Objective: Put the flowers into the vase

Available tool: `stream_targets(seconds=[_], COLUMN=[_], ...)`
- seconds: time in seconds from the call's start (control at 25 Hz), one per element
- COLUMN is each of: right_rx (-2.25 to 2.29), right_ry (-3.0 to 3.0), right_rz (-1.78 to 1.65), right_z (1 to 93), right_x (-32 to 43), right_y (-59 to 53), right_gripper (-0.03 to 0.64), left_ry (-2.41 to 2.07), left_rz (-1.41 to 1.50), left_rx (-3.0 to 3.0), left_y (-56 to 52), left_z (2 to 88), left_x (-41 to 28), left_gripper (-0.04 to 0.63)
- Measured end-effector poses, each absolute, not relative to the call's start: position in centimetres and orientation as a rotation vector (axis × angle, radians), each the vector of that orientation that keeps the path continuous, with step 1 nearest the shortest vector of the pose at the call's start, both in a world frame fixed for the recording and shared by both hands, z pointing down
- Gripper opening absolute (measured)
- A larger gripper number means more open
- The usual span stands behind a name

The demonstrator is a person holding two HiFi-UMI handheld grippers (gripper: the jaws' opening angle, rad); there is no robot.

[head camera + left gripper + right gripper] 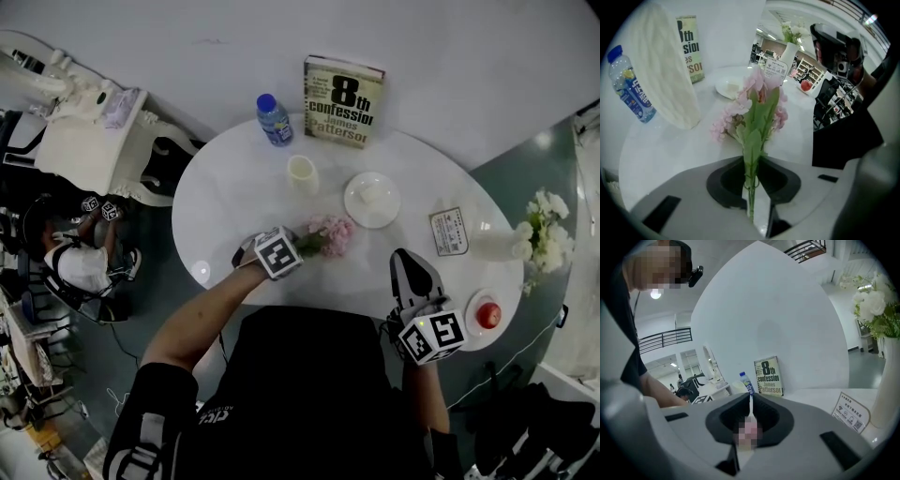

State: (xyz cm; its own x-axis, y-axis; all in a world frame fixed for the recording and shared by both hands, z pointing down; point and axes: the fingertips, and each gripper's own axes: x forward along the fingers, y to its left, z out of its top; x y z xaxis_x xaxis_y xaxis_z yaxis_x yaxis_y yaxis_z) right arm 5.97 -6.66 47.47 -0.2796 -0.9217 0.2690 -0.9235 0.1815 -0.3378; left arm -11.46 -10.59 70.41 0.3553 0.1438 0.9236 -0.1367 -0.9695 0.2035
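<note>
A round white glossy table stands before a plain pale wall, with office furniture on the floor to the left. At the table's far edge a paperback book with "8th confession" on its cover stands upright, and a small clear water bottle with a blue cap and label stands just left of it. Nearer the middle, a cream ribbed cylinder vase stands upright, and its open mouth shows only plain cream. To its right, a round white plate carries a small white lump. At the right edge, a tall white vase holds white blooms with green leaves, a printed card lies beside it, and a small white dish holds a round red thing.

The bunch of pink artificial flowers with green stems is in front of the cream vase and apart from it. The left gripper is clamped on the stems, the blooms pointing away from the person, and they seem to rest on the tabletop. The right gripper is clenched with nothing between its jaws, over the table's near right edge.
</note>
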Motion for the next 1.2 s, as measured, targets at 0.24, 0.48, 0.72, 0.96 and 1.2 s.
stream_targets(seconds=[0.24, 0.48, 0.72, 0.96, 1.2], right_rx=[1.847, 1.806, 1.756, 1.709, 1.663], right_ry=[-2.425, -2.463, -2.499, -2.532, -2.549], right_rz=[0.673, 0.647, 0.618, 0.573, 0.570], right_z=[47.1, 46.7, 45.8, 45.4, 45.3], right_x=[5.6, 5.3, 4.5, 3.9, 3.2], right_y=[-7.5, -8.8, -10.8, -12.7, -14.3], right_gripper=[0.040, 0.040, 0.040, 0.040, 0.040], left_ry=[-0.056, -0.108, -0.161, -0.208, -0.276], left_rz=[1.583, 1.463, 1.326, 1.184, 1.091], left_rx=[2.400, 2.452, 2.536, 2.585, 2.675], left_y=[-11.1, -11.4, -11.9, -12.8, -14.5], left_z=[69.0, 65.8, 61.5, 57.6, 53.6], left_x=[-12.0, -11.2, -10.2, -9.4, -9.1], left_gripper=[0.063, 0.062, 0.063, 0.063, 0.062])
